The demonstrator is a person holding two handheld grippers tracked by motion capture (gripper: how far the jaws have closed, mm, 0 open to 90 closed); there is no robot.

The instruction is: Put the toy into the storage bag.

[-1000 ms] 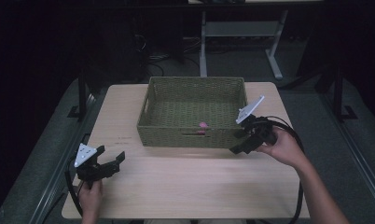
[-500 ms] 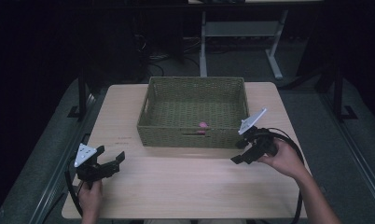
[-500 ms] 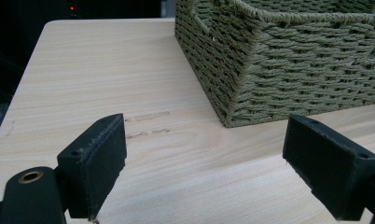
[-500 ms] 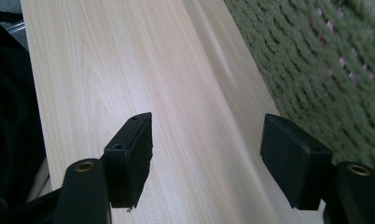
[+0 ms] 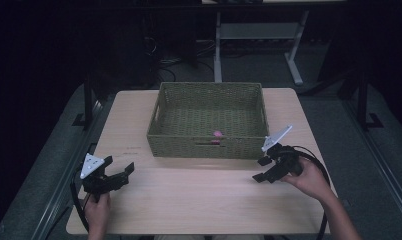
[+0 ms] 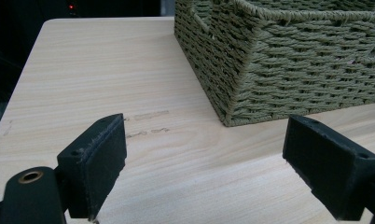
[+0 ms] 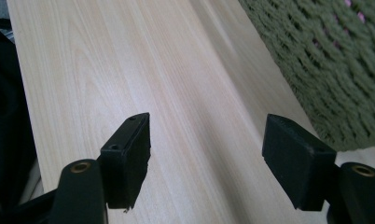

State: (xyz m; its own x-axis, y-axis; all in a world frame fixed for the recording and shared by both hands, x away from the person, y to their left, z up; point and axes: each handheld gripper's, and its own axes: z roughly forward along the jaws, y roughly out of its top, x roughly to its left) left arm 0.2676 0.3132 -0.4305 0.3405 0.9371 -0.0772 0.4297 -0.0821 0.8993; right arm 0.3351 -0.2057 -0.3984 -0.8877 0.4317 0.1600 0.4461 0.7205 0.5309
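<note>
Basket (image 5: 209, 120) holds a pink bit (image 5: 218, 134) — left gripper (image 5: 120, 173) and right gripper (image 5: 262, 169) gape empty.

Olive-green woven basket (image 5: 207, 145). Small pink object (image 5: 217, 134) inside basket. Pale wood-grain tabletop (image 5: 199, 195). Black left gripper (image 5: 120, 172) and right gripper (image 5: 262, 169), each topped by light grey plate.

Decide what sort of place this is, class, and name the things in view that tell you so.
Probably a lab or workshop set up for recording, not a home: a bare wooden table with one woven basket, a dark room with metal desk legs and cables behind, and a hand-held gripper in each hand.
</note>
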